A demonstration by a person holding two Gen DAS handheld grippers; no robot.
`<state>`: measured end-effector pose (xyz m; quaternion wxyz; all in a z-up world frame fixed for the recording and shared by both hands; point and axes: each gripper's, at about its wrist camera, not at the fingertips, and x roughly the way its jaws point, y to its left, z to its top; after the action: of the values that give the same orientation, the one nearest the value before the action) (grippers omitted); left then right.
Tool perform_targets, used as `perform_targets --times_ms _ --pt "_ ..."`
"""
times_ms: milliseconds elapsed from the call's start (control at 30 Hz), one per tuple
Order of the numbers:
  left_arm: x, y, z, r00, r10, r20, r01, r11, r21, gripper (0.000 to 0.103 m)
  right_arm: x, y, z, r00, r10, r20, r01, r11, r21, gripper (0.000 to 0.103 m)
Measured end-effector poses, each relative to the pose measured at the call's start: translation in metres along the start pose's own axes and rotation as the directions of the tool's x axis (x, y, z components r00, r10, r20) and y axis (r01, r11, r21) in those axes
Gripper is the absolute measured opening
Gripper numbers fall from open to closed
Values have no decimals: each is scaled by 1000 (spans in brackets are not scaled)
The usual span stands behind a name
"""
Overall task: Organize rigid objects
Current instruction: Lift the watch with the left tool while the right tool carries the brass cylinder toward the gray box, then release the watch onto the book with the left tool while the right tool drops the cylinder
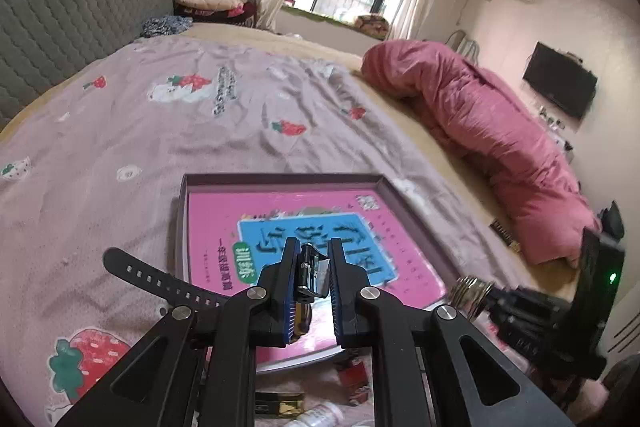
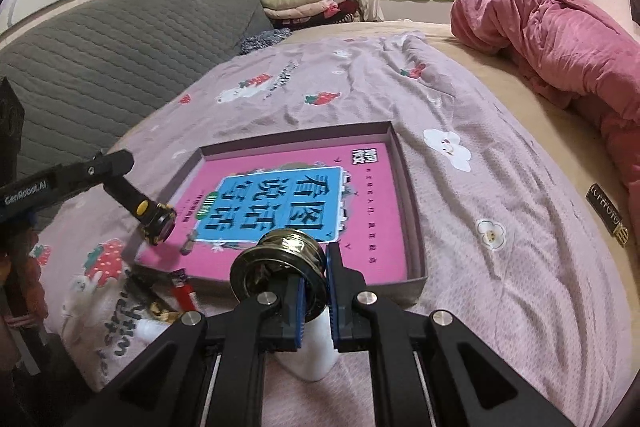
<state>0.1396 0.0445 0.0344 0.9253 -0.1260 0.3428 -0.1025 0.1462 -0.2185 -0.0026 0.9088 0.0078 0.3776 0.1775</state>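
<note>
**Q:** What does each of the 2 tongs carry?

**A:** The left gripper point(image 1: 314, 281) is clenched on a watch point(image 1: 308, 267), its black strap point(image 1: 160, 277) trailing out to the left. The right gripper point(image 2: 316, 281) is clenched on a gold ring-shaped object point(image 2: 280, 263).

**Q:** Where does the destination lie?

**A:** The shallow tray point(image 2: 412, 211), lined by a pink book point(image 2: 372, 219), rests on the bedspread point(image 2: 480, 131) directly ahead of and below both tongs. Its long axis runs away from the cameras. The watch appears to hang over the tray's near-left corner; the ring hangs at the near rim, so the left hand seems nearer release.
</note>
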Motion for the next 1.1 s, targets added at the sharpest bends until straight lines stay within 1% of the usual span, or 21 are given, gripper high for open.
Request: perform_targets --times_ms 167,267,367,433,600,667,800,867,1100 --pt "20 8 -11 999 39 -38 -39 999 -14 14 18 1 1 997 -70 -14 69 995 -68 9" --pt "22 9 -12 999 41 -26 -41 999 -12 13 28 3 1 994 -110 -22 107 987 -121 9" --pt "27 9 -8 999 45 -27 -46 999 -8 13 35 5 1 987 -160 -25 153 973 -170 9" --pt "29 9 -6 999 46 -24 -46 999 -14 13 37 9 0 979 -202 -8 195 955 -222 9" --pt "33 7 -5 999 44 -24 -44 999 -13 13 42 14 -3 966 -257 10 249 922 -296 9" --pt "34 8 -4 998 47 -34 -47 999 -19 14 44 13 -3 965 -262 2 251 921 -299 9" --pt "38 17 -3 998 26 -58 -30 996 -78 14 44 5 -4 969 -248 -5 237 932 -275 9" --pt "40 19 -4 997 34 -67 -39 996 -80 14 43 0 -4 971 -238 -13 227 939 -257 10" --pt "42 17 -7 997 23 -77 -29 997 -74 14 40 -15 -3 975 -220 -27 211 959 -187 10"
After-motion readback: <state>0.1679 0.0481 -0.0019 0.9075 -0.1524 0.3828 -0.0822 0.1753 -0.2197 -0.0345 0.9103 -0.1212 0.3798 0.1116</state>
